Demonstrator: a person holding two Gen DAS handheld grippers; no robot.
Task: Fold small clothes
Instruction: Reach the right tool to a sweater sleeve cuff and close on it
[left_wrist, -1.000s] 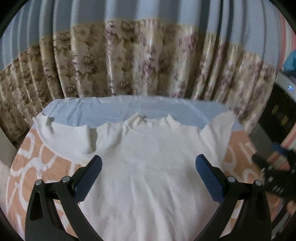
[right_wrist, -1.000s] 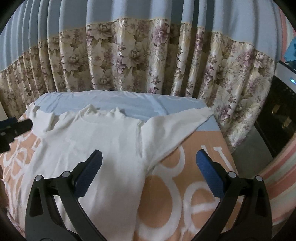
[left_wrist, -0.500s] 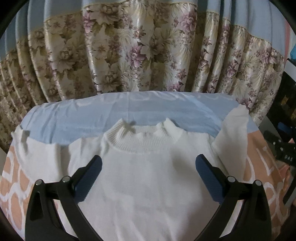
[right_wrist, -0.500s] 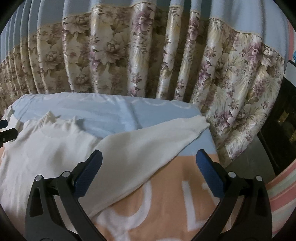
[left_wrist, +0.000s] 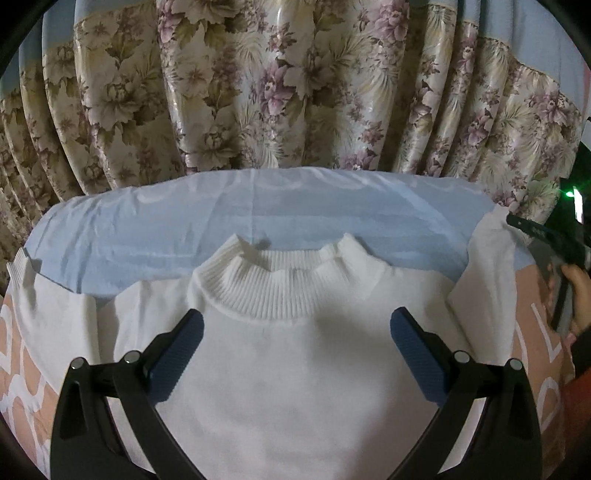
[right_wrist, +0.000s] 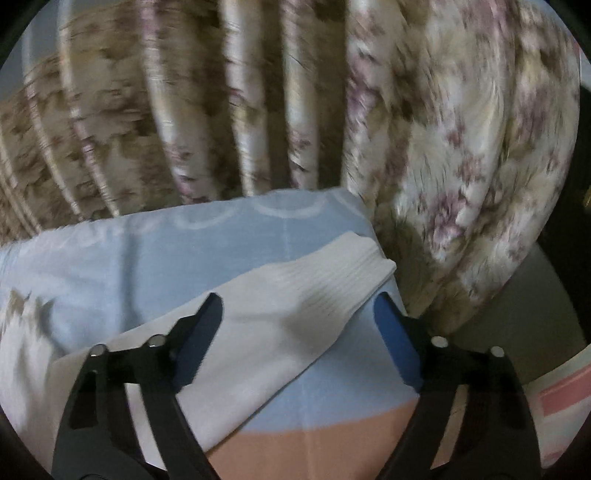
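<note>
- white knit sweater (left_wrist: 295, 369) lies flat; left gripper (left_wrist: 295, 354) hovers spread, grasping nothing.
- right gripper (right_wrist: 295, 332) straddles the sleeve cuff (right_wrist: 354, 266), jaws unclenched.
- next, likely: pinch cuff, fold inward.

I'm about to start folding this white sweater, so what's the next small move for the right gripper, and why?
Probably lower the right gripper a little and close it on the sleeve near the ribbed cuff. Its jaws are open and straddle the sleeve, which lies flat toward the far right corner of the bed cover. The left gripper hangs open below the collar, holding nothing.
</note>
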